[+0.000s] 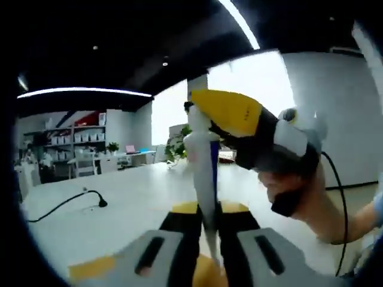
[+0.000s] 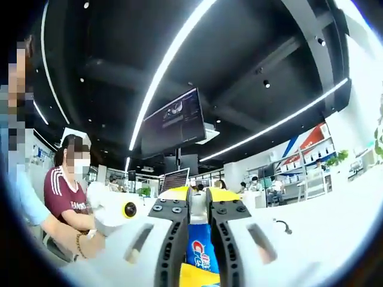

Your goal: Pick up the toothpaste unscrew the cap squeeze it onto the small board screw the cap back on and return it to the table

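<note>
Left gripper view: left gripper, frame bottom, clenched on the toothpaste, tube upright at centre. Right gripper comes in from the right, jaws closed at the tube's top, likely on the cap. Right gripper view: tube low centre. Judged mid-task, cap work; unscrewing or re-screwing unclear; return to table remains.

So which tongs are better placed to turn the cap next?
Right, probably. The right tongs sit closed at the top end of the upright white-and-blue plastic toothpaste tube, while the left tongs clamp its lower body to steady it.
</note>
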